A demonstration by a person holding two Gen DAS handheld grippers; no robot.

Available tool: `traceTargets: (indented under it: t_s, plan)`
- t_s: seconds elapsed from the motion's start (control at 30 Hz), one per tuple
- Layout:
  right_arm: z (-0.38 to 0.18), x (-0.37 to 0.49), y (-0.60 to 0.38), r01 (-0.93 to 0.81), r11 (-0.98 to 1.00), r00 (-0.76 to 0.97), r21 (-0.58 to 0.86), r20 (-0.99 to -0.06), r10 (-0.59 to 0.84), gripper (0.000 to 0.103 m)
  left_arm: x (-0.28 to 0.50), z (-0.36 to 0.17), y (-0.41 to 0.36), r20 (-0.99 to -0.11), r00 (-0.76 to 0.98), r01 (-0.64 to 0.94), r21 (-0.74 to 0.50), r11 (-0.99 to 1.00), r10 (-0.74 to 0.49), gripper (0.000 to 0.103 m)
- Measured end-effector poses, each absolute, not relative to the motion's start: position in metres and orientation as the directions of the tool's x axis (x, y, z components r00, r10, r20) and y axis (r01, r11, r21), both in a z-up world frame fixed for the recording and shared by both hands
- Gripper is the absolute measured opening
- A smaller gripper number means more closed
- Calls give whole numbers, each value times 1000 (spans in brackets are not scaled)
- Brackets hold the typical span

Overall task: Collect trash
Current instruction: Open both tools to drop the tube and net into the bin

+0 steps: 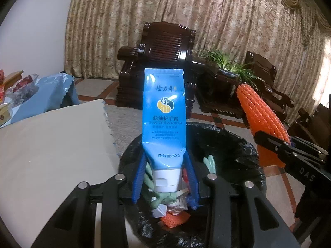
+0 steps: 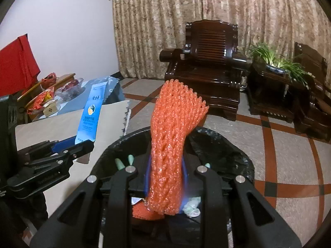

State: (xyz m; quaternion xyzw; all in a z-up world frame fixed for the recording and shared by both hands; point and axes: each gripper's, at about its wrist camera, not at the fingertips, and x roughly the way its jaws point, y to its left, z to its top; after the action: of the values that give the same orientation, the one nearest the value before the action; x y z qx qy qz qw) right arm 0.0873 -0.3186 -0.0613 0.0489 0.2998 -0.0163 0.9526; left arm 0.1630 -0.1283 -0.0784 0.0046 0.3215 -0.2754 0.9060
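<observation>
Left fingers clamp a blue hand-cream tube, right fingers an orange foam net — both poised above the black-lined bin below, ready for dropping.

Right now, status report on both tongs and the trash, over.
Left tongs shut on blue cream tube. Right tongs shut on orange foam net. Both over the black-lined bin, trash already inside. Nothing in the way.
</observation>
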Motion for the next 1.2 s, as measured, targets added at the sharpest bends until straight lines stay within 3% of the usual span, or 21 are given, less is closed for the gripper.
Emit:
traceTargets:
  t_s: [0.57, 0.67, 0.77, 0.83, 0.93, 0.97, 1.0, 1.1, 1.2]
  plan:
    - [-85, 97, -345, 102, 991, 788, 91, -615, -25, 22, 179, -101, -168, -629, 578, 551, -169, 817, -520, 37]
    - [-87, 98, -347, 110, 990, 788, 90, -615, -32, 28, 180, -103, -171, -634, 567, 558, -175, 811, -527, 38]
    - [-89, 98, -349, 117, 990, 787, 85, -616, -40, 41, 183, -105, -171, -640, 552, 561, -188, 806, -534, 41]
    - [-90, 97, -350, 123, 989, 788, 85, -614, -45, 46, 182, -105, -169, -636, 554, 564, -188, 804, -538, 53]
    - [-90, 95, -352, 132, 987, 789, 91, -612, -49, 55, 181, -105, -165, -631, 563, 560, -184, 808, -534, 58]
    - [-89, 94, -353, 134, 986, 791, 95, -610, -49, 62, 181, -104, -163, -632, 564, 557, -184, 810, -531, 60]
    - [-88, 94, -354, 136, 986, 793, 96, -608, -50, 75, 181, -104, -159, -632, 567, 551, -185, 814, -528, 63]
    - [-84, 89, -351, 137, 987, 808, 83, -585, -62, 88, 180, -100, -154, -631, 578, 536, -184, 824, -517, 73]
    - [-79, 86, -349, 129, 988, 814, 85, -578, -57, 92, 178, -95, -144, -626, 593, 517, -187, 835, -507, 86]
